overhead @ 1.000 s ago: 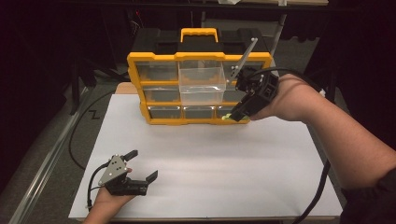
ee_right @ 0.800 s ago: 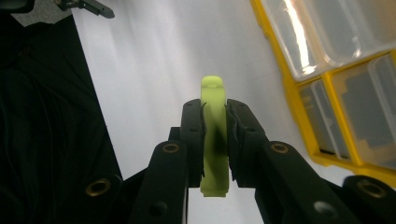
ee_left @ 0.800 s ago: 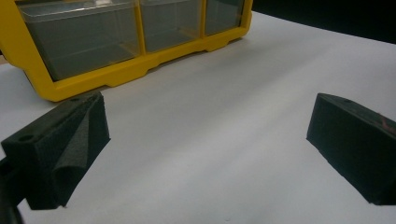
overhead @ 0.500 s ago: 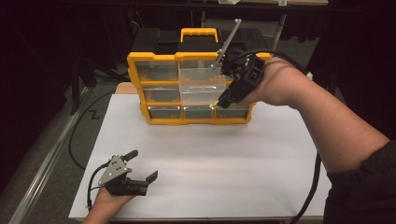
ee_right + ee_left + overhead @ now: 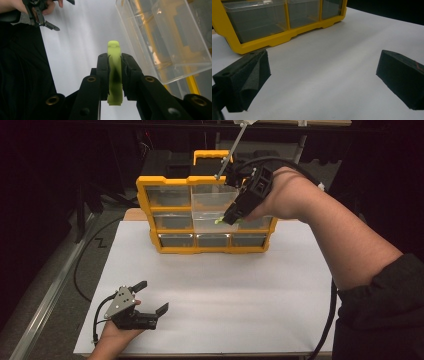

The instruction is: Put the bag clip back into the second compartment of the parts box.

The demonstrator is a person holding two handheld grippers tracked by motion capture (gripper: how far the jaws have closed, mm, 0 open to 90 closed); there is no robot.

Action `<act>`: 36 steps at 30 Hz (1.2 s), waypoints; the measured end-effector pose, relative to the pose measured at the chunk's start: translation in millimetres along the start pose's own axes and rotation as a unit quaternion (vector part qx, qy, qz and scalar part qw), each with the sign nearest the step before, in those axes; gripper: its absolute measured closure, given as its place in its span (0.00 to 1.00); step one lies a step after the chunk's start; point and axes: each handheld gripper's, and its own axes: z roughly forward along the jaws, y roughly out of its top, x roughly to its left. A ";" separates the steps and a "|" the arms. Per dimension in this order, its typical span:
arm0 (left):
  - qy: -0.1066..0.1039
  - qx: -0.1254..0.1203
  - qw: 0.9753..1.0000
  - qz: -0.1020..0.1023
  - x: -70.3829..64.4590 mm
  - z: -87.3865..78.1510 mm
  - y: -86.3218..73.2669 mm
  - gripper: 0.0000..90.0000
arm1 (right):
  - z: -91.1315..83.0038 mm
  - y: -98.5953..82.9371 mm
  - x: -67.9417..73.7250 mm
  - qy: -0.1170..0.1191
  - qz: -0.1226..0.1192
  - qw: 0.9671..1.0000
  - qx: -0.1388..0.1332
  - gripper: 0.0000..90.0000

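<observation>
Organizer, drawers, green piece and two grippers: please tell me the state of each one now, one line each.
Organizer: upright on the white sheet.
Middle clear drawer: pulled out; contents unclear.
Other drawers: pushed in.
Green piece: clamped between the right gripper's jaws, held beside the open drawer.
Right gripper: shut on the green piece, raised.
Left gripper: open, empty, low over the sheet.

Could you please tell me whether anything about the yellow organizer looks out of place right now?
Yes: one clear drawer in the yellow organizer sticks out in front of its closed neighbours. The right gripper, clamped on a small green piece, is beside it.
</observation>
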 end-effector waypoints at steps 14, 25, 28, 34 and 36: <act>-0.001 0.000 1.000 -0.003 0.8 0.6 -0.1 0.00 | 0.1 24.2 -15.2 -0.012 -0.002 1.000 0.003 0.88; -0.004 0.001 1.000 -0.002 0.1 0.7 -0.1 0.00 | 6.9 37.4 -28.2 -0.015 0.003 1.000 0.005 0.88; -0.005 0.002 1.000 -0.001 0.0 0.9 -0.2 0.00 | 9.3 39.9 -30.3 -0.015 0.001 1.000 0.004 0.88; -0.005 0.002 1.000 -0.003 0.6 0.9 -0.3 0.00 | 12.3 42.2 -35.3 -0.018 0.001 1.000 0.009 0.88; -0.006 0.001 1.000 -0.003 0.8 1.0 -0.3 0.00 | 12.9 43.1 -37.4 -0.018 0.001 1.000 0.010 0.88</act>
